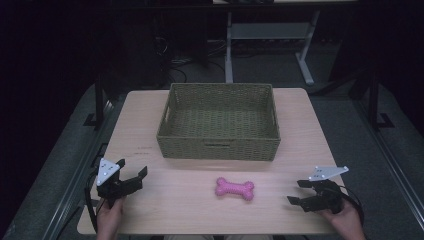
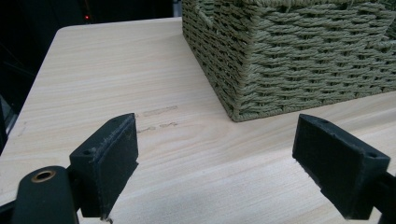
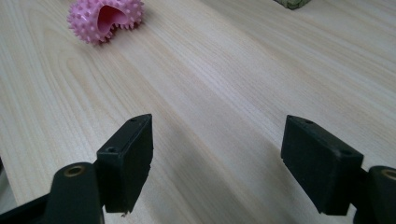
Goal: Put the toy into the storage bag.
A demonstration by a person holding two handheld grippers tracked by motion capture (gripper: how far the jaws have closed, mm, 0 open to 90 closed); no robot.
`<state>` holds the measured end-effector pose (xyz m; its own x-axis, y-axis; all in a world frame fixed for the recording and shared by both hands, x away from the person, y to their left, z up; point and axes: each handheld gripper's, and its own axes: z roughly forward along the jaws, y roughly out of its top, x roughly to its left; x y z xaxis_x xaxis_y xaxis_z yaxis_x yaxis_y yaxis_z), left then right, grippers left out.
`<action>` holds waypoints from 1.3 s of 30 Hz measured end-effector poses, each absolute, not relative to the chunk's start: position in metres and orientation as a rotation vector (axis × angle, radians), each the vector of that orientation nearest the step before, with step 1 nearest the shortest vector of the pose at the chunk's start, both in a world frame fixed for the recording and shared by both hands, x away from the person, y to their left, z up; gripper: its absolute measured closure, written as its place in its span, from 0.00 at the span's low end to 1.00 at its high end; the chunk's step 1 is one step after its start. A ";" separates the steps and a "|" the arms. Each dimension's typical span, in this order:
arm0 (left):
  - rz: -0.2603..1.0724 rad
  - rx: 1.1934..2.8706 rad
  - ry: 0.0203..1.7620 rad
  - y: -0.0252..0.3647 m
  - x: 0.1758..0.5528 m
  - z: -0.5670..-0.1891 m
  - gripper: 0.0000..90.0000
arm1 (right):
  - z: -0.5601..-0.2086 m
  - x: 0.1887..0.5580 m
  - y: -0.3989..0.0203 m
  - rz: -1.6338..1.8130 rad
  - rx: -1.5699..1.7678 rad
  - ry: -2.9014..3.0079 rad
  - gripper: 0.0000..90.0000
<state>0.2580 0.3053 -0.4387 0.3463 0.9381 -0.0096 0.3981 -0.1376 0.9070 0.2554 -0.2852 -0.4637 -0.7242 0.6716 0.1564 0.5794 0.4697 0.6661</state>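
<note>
- I hold a gripper in each hand, and both sit low near my side of the wooden surface (image 1: 150, 205).
- My left gripper (image 1: 131, 181) has its jaws spread wide, with nothing between them. In the left gripper view I see bare wood between them and a corner of the basket just ahead.
- My right gripper (image 1: 300, 192) has its jaws spread wide too, and they hold nothing. In the right gripper view there is only bare wood between them.
- The pink bone toy (image 1: 234, 188) lies flat on the surface, between my two grippers and well apart from both. It has little bumps all over. It sits just in front of the green woven basket (image 1: 218, 148), not touching it.
- The basket stands in the middle of the surface, farther from me, and I see nothing inside it.
- Nobody told me the job. My guess is that the toy should go into the basket.
- If that is right, nothing is done yet. The toy is untouched and the basket has nothing in it.
- What is left, I think: reach for the toy, close on it, lift it, and put it in the basket.
- I see some small dark marks (image 2: 159, 112) on the wood near the basket, but they are too faint to read. I find no brand or label anywhere.
</note>
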 end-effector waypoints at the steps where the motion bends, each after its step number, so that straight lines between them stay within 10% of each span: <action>1: 0.748 1.710 1.203 0.305 0.258 -0.439 0.15 | -0.464 0.256 -0.285 1.096 1.105 2.583 0.28; 39: 0.734 1.716 1.211 0.312 0.256 -0.443 0.15 | -0.423 0.270 -0.224 1.012 0.843 2.729 0.21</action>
<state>0.2564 0.3117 -0.4434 0.3483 0.9371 -0.0231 0.4137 -0.1316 0.9009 0.2705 -0.2235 -0.4229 -0.8394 0.5368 0.0853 0.4625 0.6231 0.6308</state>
